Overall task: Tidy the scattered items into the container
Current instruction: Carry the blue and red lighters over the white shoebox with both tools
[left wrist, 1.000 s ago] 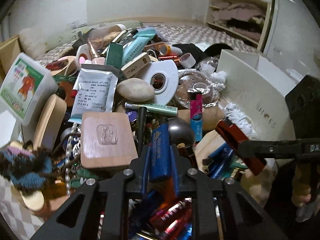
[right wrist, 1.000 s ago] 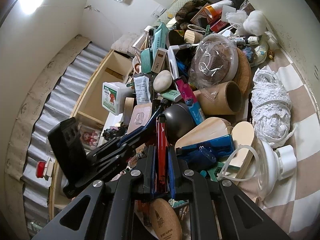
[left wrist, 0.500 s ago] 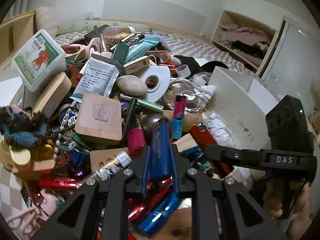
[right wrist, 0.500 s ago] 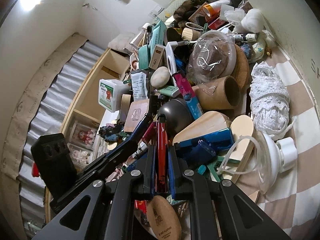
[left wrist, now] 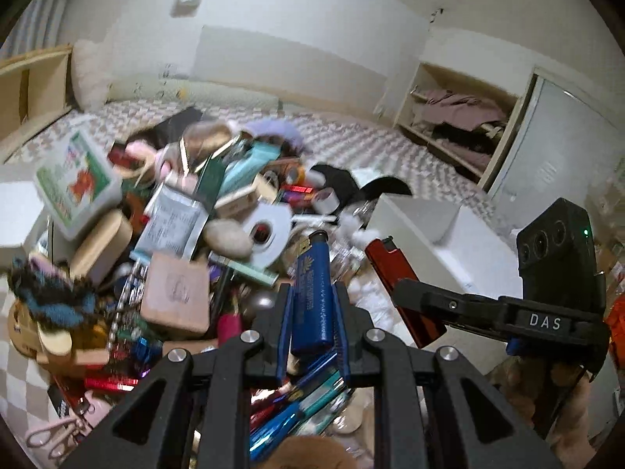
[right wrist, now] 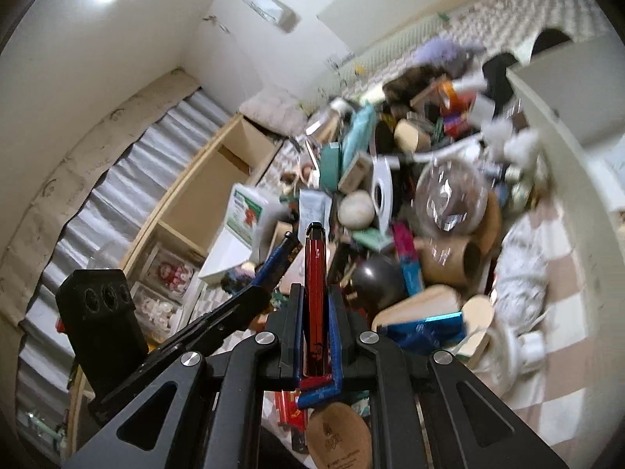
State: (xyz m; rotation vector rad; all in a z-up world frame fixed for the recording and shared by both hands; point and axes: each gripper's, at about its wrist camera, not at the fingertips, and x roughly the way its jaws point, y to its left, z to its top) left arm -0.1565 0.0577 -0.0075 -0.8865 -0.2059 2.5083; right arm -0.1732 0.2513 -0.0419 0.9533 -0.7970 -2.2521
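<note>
Left gripper (left wrist: pixel 311 312): fingers closed on a blue lighter (left wrist: pixel 312 293), raised above the clutter pile (left wrist: pixel 175 234). Right gripper (right wrist: pixel 315 332): fingers closed on a red lighter (right wrist: pixel 315 297), also above the pile. White box (left wrist: pixel 449 242) just right of the pile.

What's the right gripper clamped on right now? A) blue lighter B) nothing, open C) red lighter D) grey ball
C: in the right wrist view the right gripper is shut on the red lighter, which stands between its fingers; the blue lighter sits in the left gripper.
</note>
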